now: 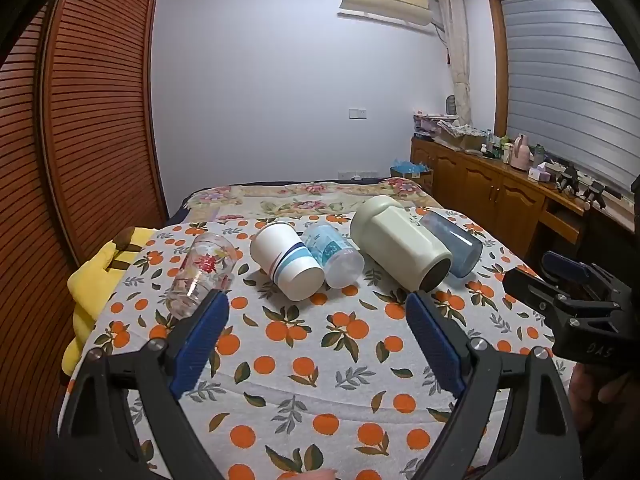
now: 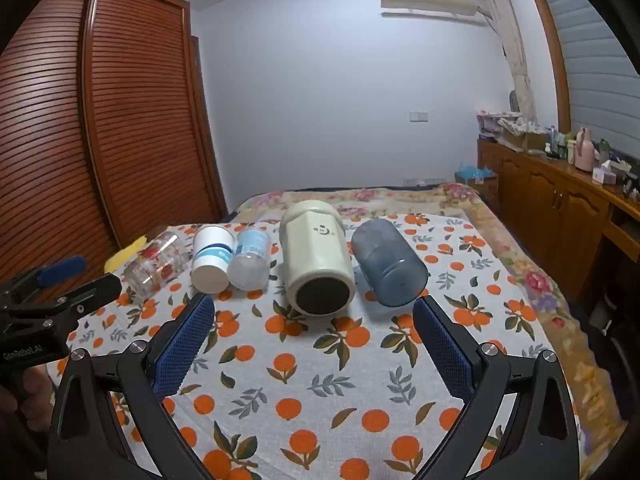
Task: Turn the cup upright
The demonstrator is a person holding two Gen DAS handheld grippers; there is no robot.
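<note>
Cups are lying on their sides in a row across the far part of the orange-print cloth (image 2: 320, 360) covering the bed. From the left edge they are: a clear flowered glass (image 1: 202, 274) (image 2: 158, 262), a white cup with blue bands (image 1: 286, 258) (image 2: 211, 260), a pale blue printed plastic cup (image 1: 334, 256) (image 2: 250, 260) touching it, a large cream mug (image 1: 400, 242) (image 2: 316, 258) with its dark base facing the cameras, and a translucent blue tumbler (image 1: 454, 240) (image 2: 388, 268) just beside the mug.

Both claws are hanging released above the cloth's near part, gripping nothing. The left gripper (image 1: 318, 336) is spreading its blue-padded fingers (image 1: 200, 344) wide, pointing at the white cup; in the left wrist view its left pad tip is overlapping the glass's near end, though whether they are touching cannot be told. The right gripper (image 2: 314, 340) (image 1: 568, 300) is standing equally wide, its fingers (image 2: 444, 352) framing the cream mug and the tumbler from the near side, apart from both.

Each tool is being held roughly level, aimed toward the bed's far edge, the two side by side. A yellow plush (image 1: 94, 276) is lying off the cloth's left edge.
</note>
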